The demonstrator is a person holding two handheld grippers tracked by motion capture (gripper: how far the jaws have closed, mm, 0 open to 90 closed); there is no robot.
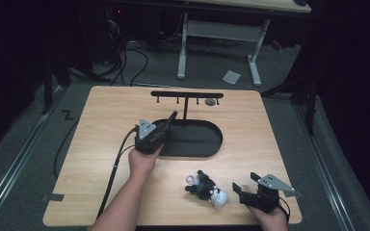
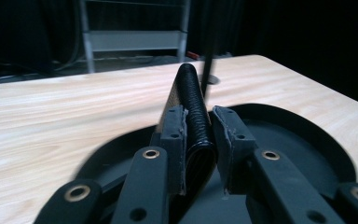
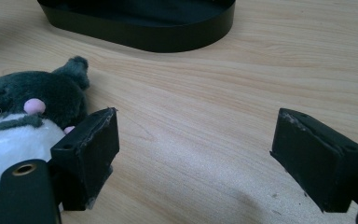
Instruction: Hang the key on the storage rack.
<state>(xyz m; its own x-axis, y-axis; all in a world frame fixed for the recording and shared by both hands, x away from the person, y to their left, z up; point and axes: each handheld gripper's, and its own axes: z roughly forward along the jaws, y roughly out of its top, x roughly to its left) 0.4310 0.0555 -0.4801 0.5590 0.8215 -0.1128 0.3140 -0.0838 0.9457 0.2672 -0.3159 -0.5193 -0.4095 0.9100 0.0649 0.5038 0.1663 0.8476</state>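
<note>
My left gripper (image 1: pixel 166 126) hovers over the left end of a black oval tray (image 1: pixel 207 150), shut on a slim black ribbed strap-like object (image 1: pixel 172 118) that sticks out forward and up. In the left gripper view the object (image 2: pixel 193 100) stands upright between the pads of the left gripper (image 2: pixel 199 126), above the tray (image 2: pixel 303 140). My right gripper (image 1: pixel 245 182) rests open at the table's front right, pointing left. A dark grey and white plush toy (image 1: pixel 208 190) lies just to its left. In the right gripper view the toy (image 3: pixel 28 112) sits beside the left jaw of the right gripper (image 3: pixel 196 144).
A black T-shaped rack (image 1: pixel 187 94) with small hooks rises from the tray's back edge, with a small grey item (image 1: pixel 211 102) hanging near its right end. The left gripper's cable (image 1: pixel 118 163) trails over the front left. A white-legged table (image 1: pixel 219 33) stands behind.
</note>
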